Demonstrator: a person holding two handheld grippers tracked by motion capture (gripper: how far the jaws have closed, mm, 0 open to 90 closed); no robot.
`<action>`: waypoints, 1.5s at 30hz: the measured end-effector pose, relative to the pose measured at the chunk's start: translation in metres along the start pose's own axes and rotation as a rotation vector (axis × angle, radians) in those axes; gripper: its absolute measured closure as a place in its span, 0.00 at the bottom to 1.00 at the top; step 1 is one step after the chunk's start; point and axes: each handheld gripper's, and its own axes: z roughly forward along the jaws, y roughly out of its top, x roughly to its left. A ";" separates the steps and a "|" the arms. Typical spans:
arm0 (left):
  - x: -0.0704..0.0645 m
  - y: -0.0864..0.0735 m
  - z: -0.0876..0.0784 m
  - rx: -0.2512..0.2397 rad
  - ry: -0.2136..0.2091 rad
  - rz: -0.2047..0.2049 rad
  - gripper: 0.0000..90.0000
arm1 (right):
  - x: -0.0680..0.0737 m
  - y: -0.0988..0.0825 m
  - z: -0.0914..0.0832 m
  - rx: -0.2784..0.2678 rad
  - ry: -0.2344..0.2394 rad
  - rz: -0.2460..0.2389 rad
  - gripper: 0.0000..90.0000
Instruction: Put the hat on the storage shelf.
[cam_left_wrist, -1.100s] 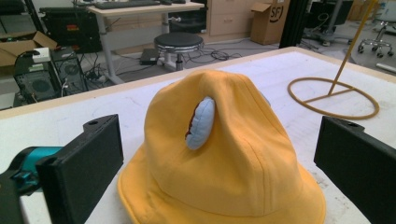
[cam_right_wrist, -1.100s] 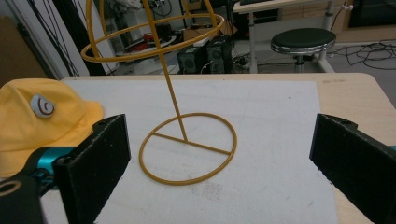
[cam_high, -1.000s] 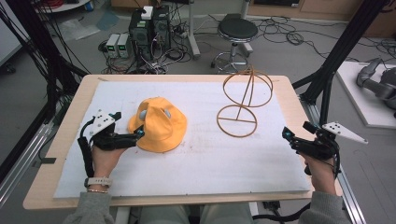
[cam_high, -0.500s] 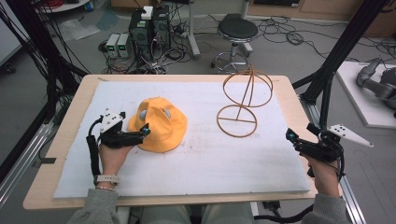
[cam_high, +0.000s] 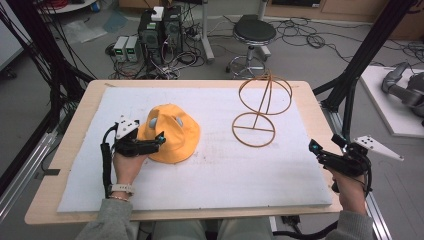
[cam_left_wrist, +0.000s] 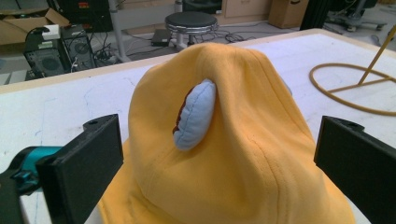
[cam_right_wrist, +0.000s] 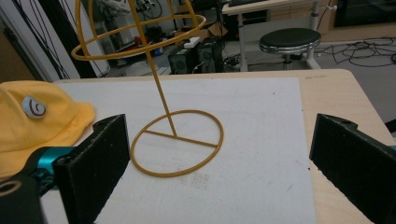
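A yellow bucket hat (cam_high: 170, 134) with small pale-blue ears lies on the white mat, left of centre. My left gripper (cam_high: 156, 142) is open at the hat's near-left side, its jaws standing wide on either side of the crown (cam_left_wrist: 233, 140) without closing on it. One blue ear (cam_left_wrist: 195, 114) faces this gripper. A gold wire hat stand (cam_high: 260, 107) rises at the back right, with a round base ring (cam_right_wrist: 177, 142) and a wire globe on top. My right gripper (cam_high: 320, 152) is open near the table's front right edge, nothing between its jaws.
The white mat (cam_high: 220, 170) covers most of the wooden table (cam_high: 65, 165). Beyond the far edge stand a black stool (cam_high: 254, 32), computer boxes (cam_high: 160, 27) and floor cables. Black frame posts (cam_high: 365, 55) flank the table.
My left gripper has moved right and forward, up to the hat, so its jaws now straddle the crown. The right gripper has shifted slightly toward the table's front right edge.
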 end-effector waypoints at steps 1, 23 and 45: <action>0.000 -0.001 0.003 -0.001 -0.003 -0.001 0.02 | 0.000 0.000 -0.002 -0.001 -0.003 0.000 0.05; -0.008 -0.004 0.029 0.006 0.014 -0.036 0.13 | -0.005 -0.002 -0.020 -0.015 -0.036 0.007 0.06; -0.010 -0.003 0.029 0.013 0.035 -0.061 0.62 | -0.009 -0.001 -0.027 -0.031 -0.058 0.031 0.06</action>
